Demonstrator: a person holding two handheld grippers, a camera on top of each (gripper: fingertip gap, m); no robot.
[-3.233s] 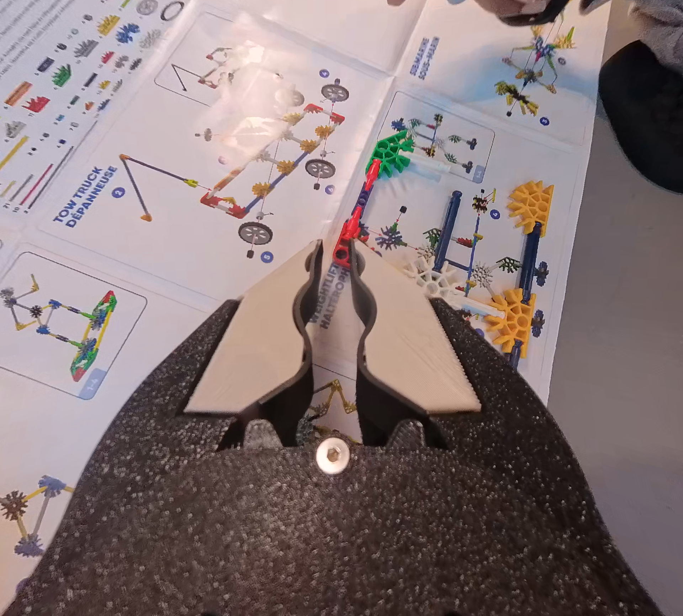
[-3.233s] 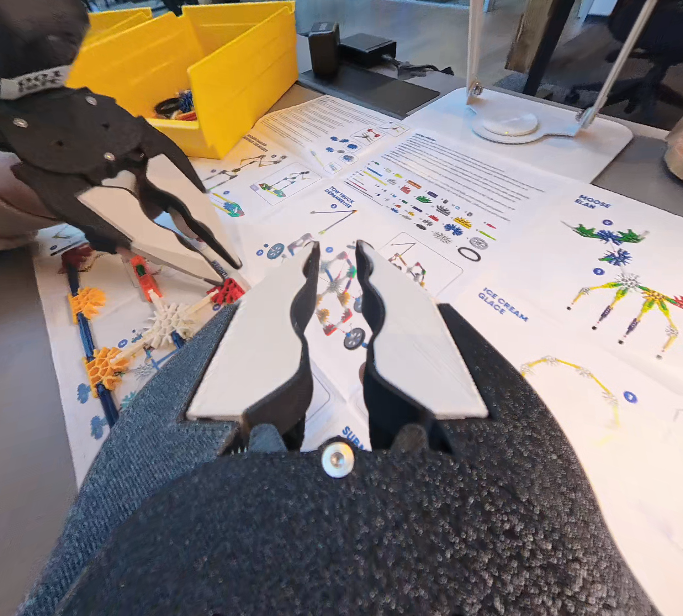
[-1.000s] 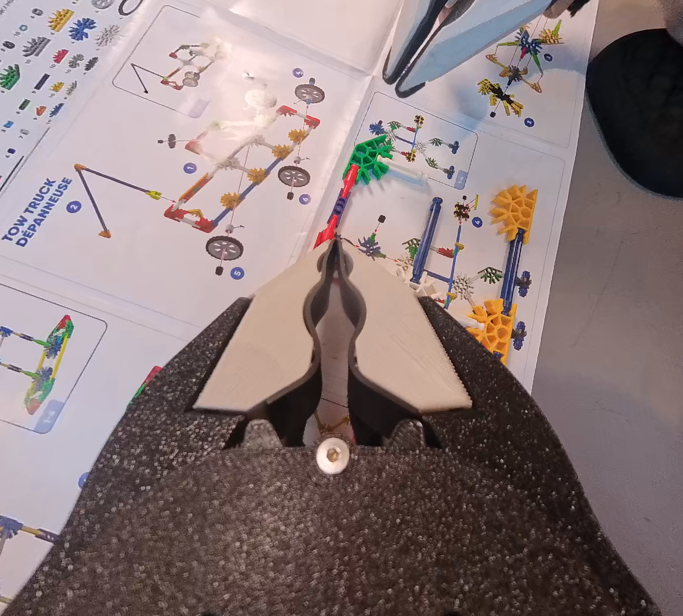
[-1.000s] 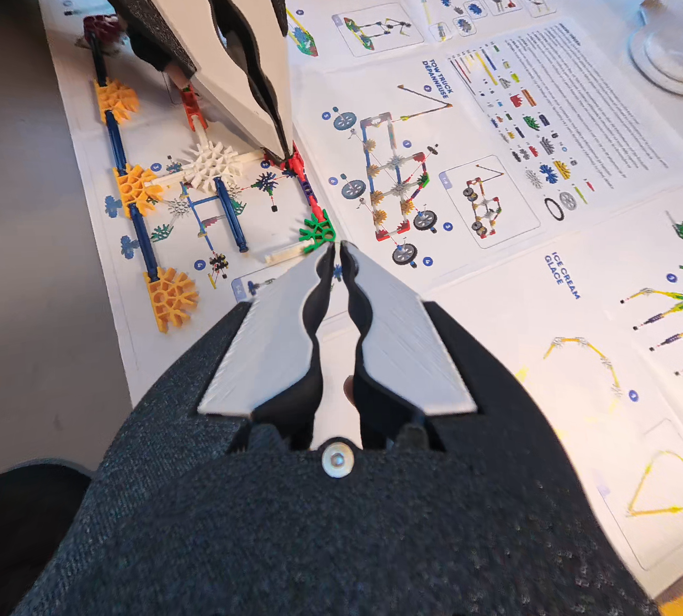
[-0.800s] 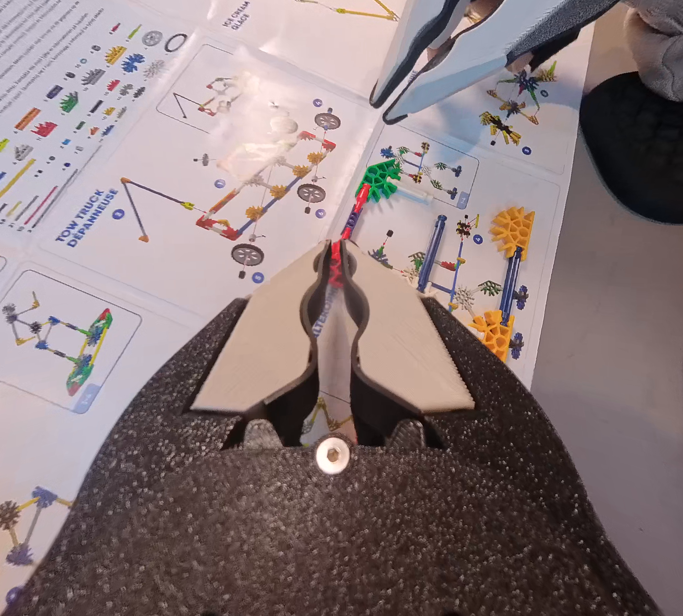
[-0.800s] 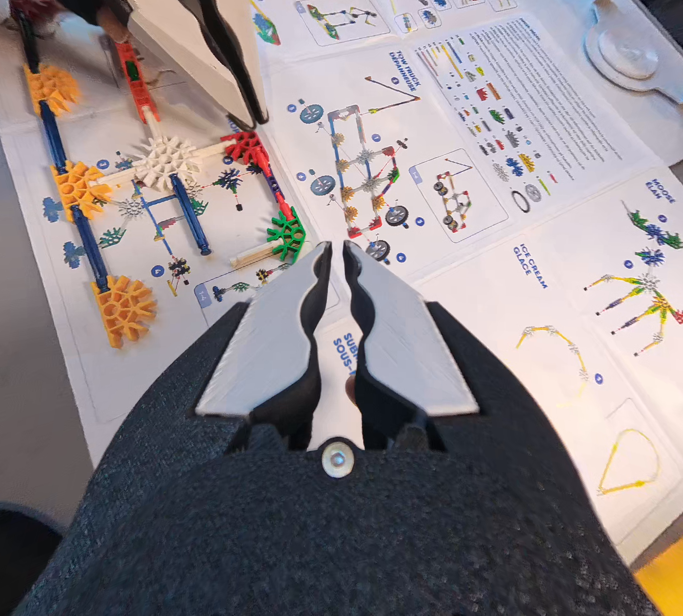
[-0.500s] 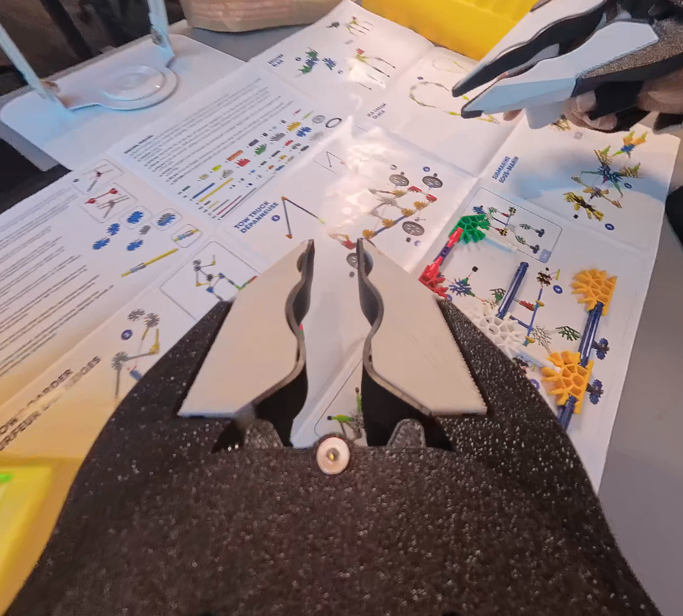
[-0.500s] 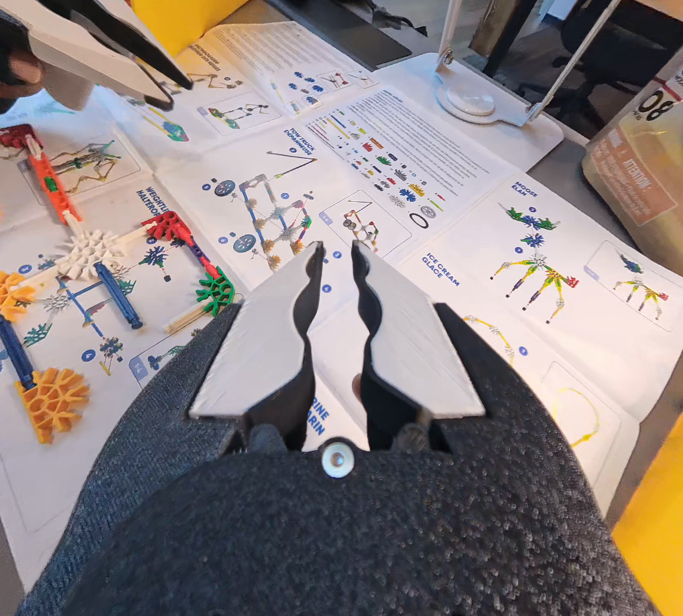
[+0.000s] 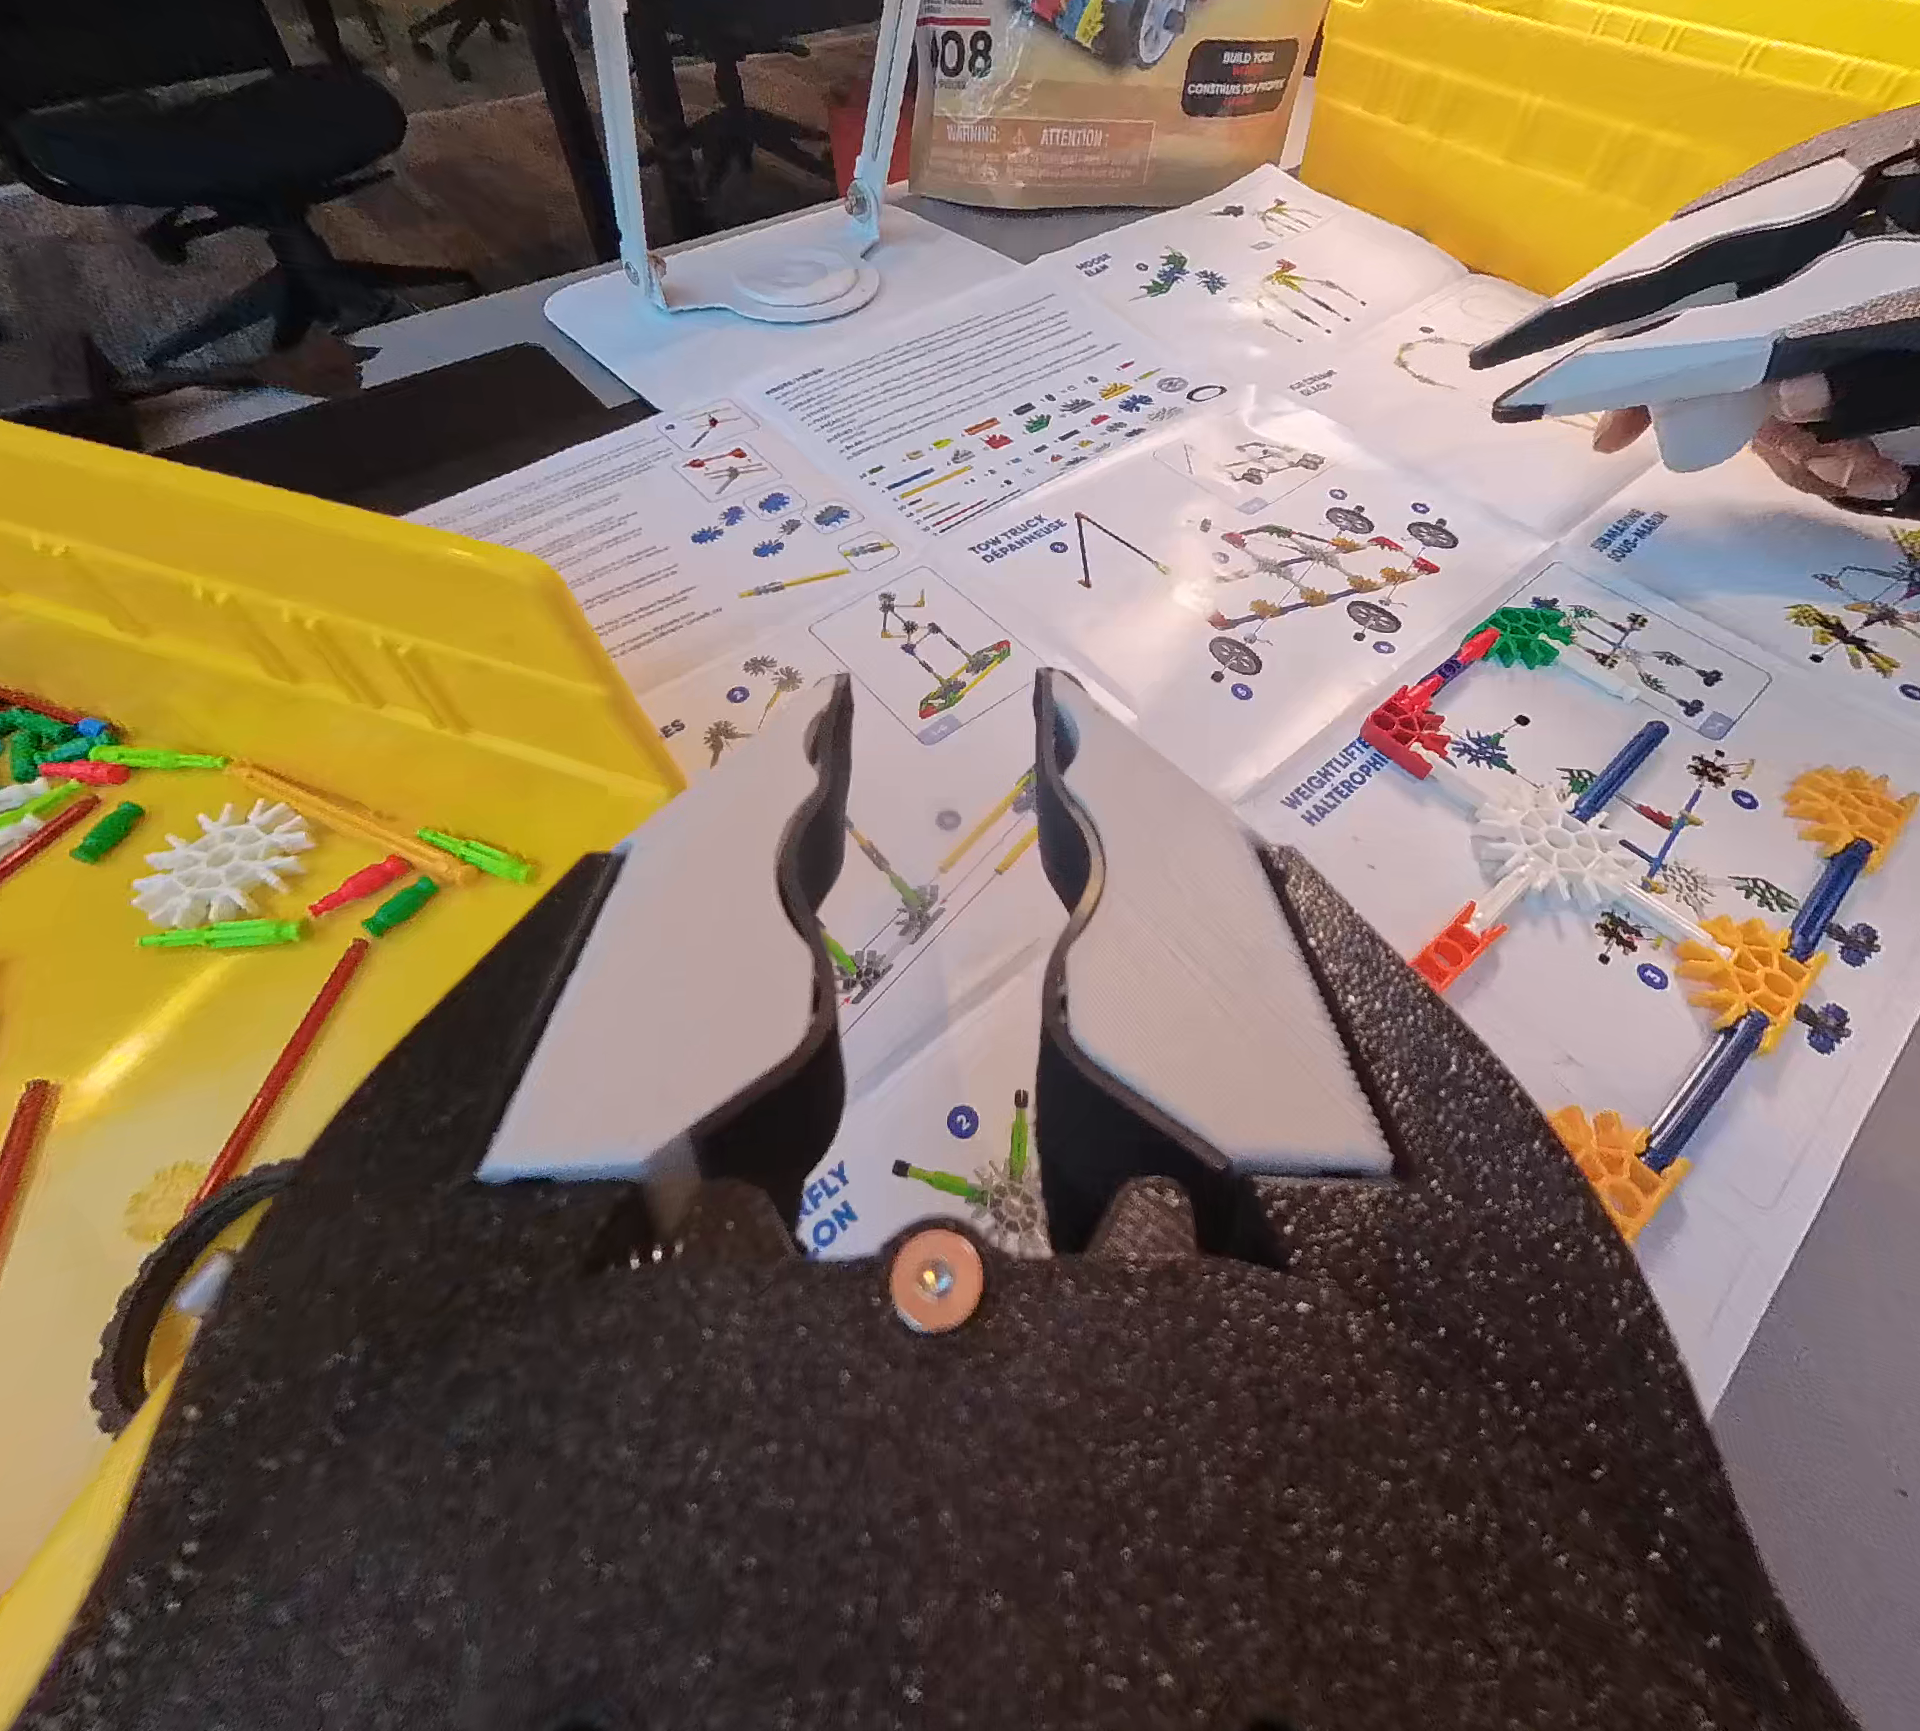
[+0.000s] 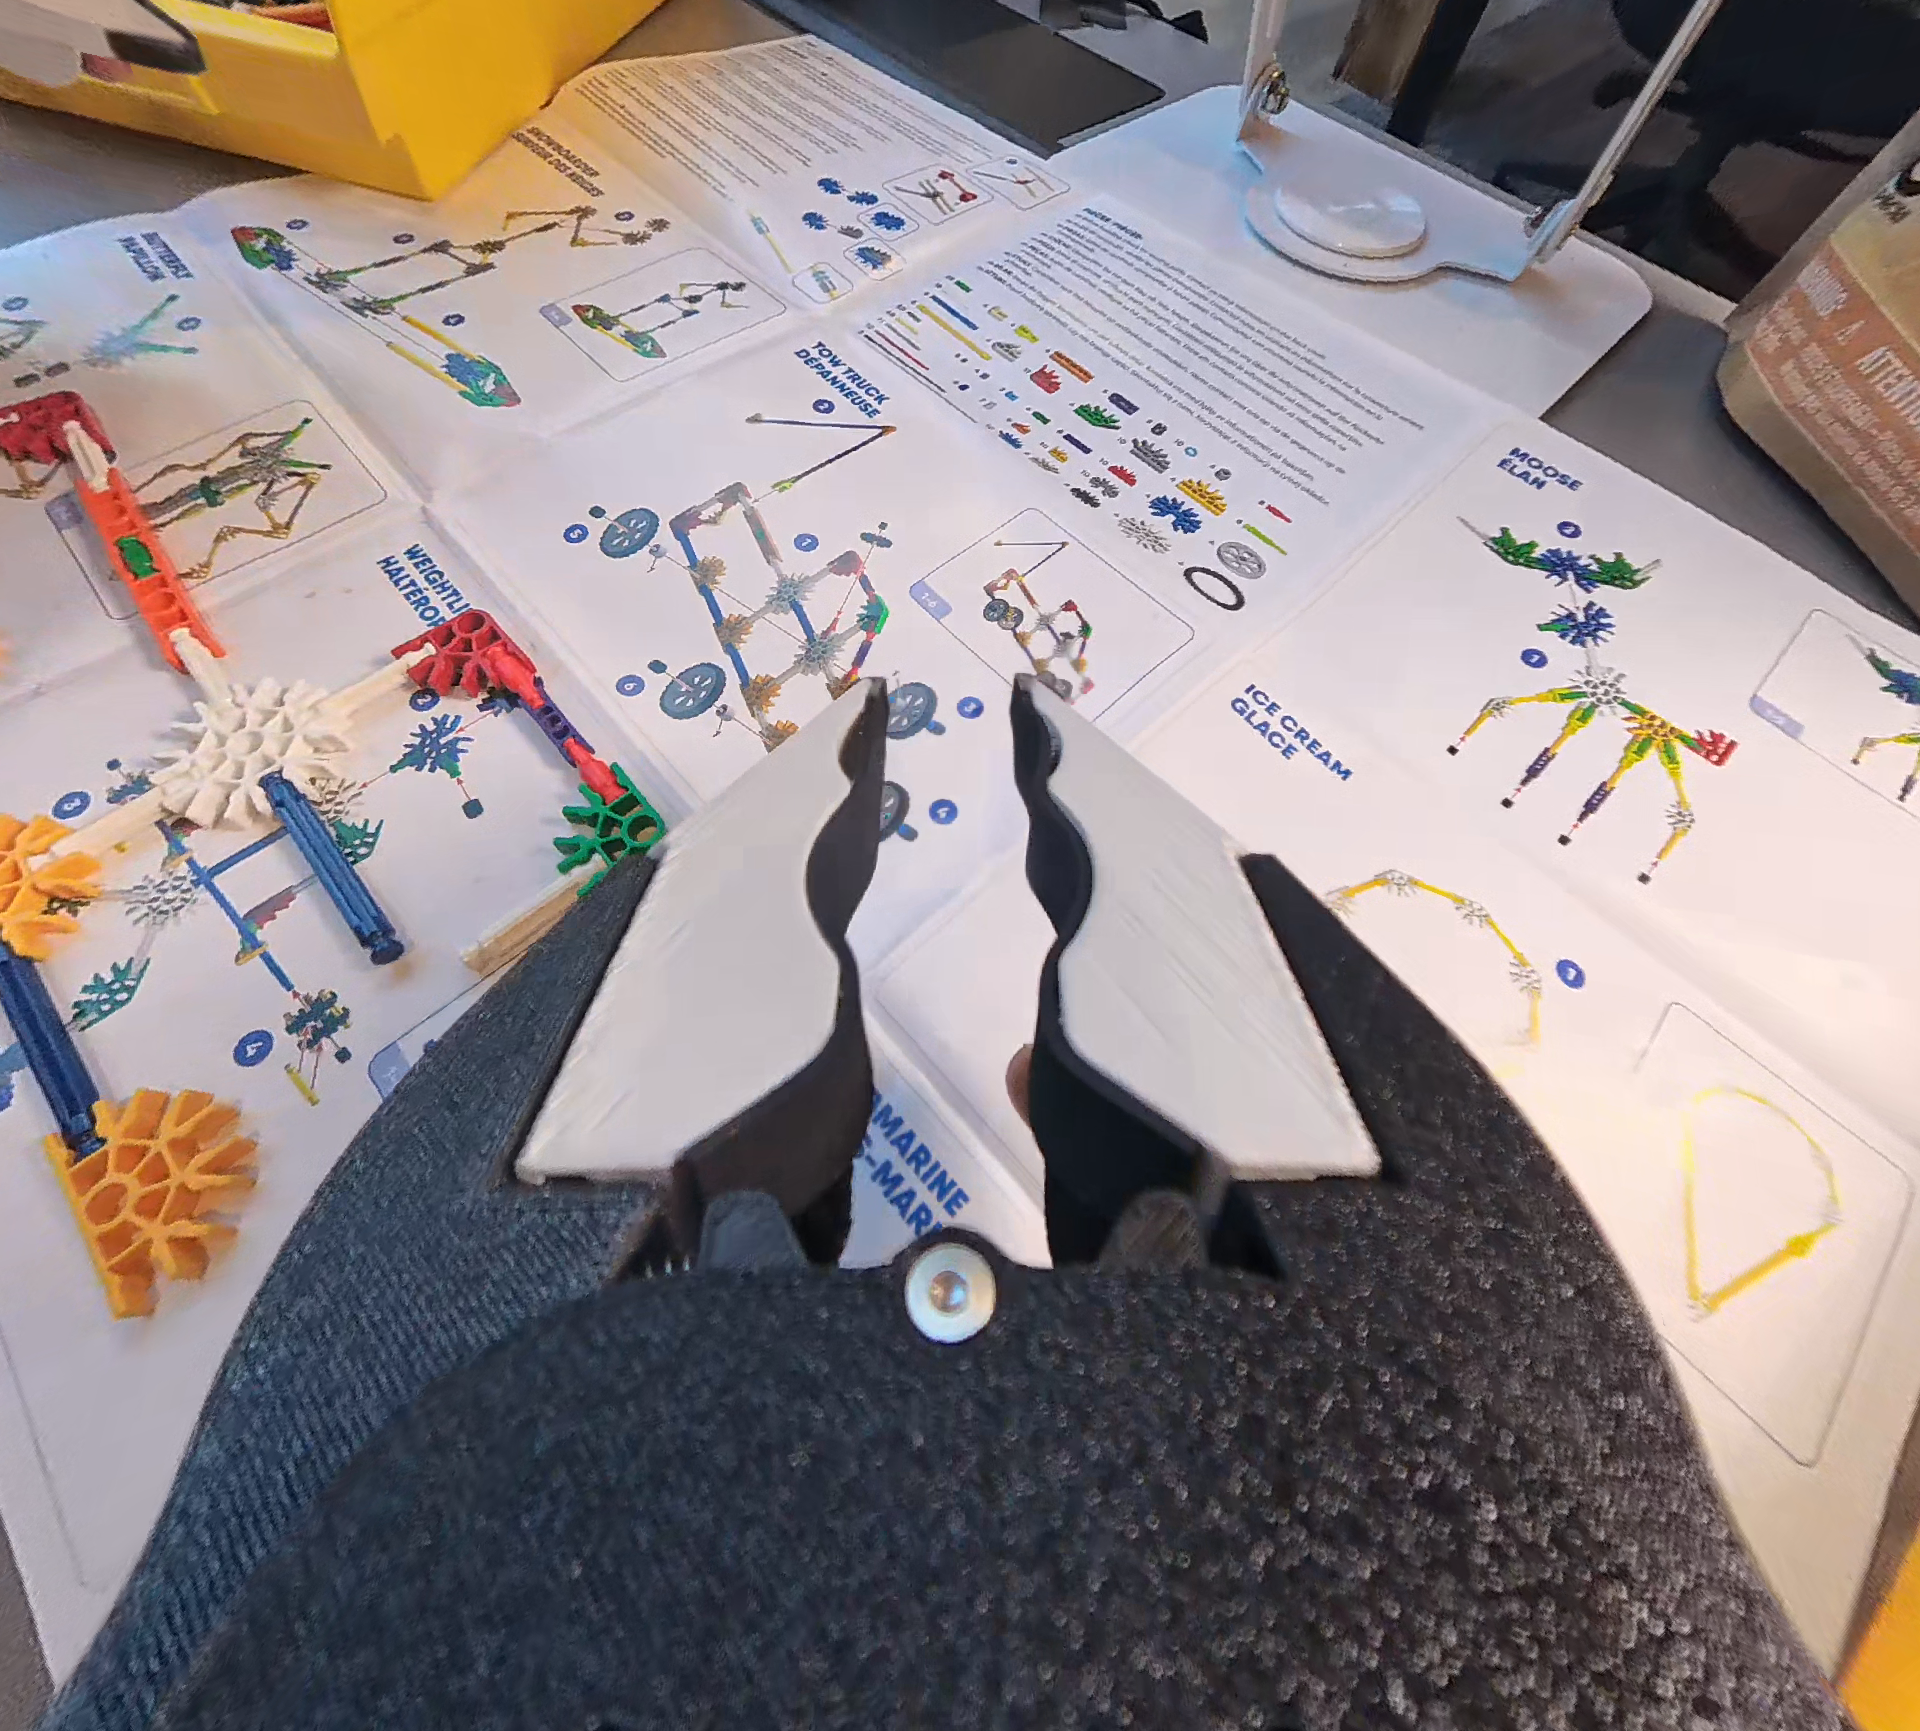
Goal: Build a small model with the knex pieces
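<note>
My left gripper (image 9: pixel 940 694) is open and empty, held above the white instruction sheet (image 9: pixel 1039 476) beside a yellow bin (image 9: pixel 312 632) of loose pieces. My right gripper (image 10: pixel 945 694) is open and empty above the same sheet (image 10: pixel 1351 642); it also shows in the left wrist view (image 9: pixel 1496 377) at the far right. A flat rod-and-connector build lies on the sheet: a white snowflake connector (image 9: pixel 1548 840) (image 10: pixel 244 751), a red connector (image 9: pixel 1403 725) (image 10: pixel 462 647), a green connector (image 9: pixel 1527 632) (image 10: pixel 613 824), orange connectors (image 10: pixel 156 1182) and blue rods (image 10: pixel 332 860). Neither gripper touches it.
The left bin holds green, red and white pieces (image 9: pixel 218 860). A second yellow bin (image 9: pixel 1558 81) stands at the back right. A white lamp base (image 10: pixel 1340 216) and a printed kit bag (image 9: pixel 1122 19) stand behind the sheet. The left gripper's fingers (image 10: pixel 94 19) show at the top left. Some 25 cm of space lies between my two pairs of fingers. The green connector (image 10: pixel 613 824) is closer to my right gripper, around 7 cm from its tips; the left tips are 20 cm off. Look for it in the left wrist view (image 9: pixel 1520 625) too.
My left gripper let go of the red connector, opened, and drew back and left beside the yellow bin. My right gripper opened wider and pulled away from the green connector.
</note>
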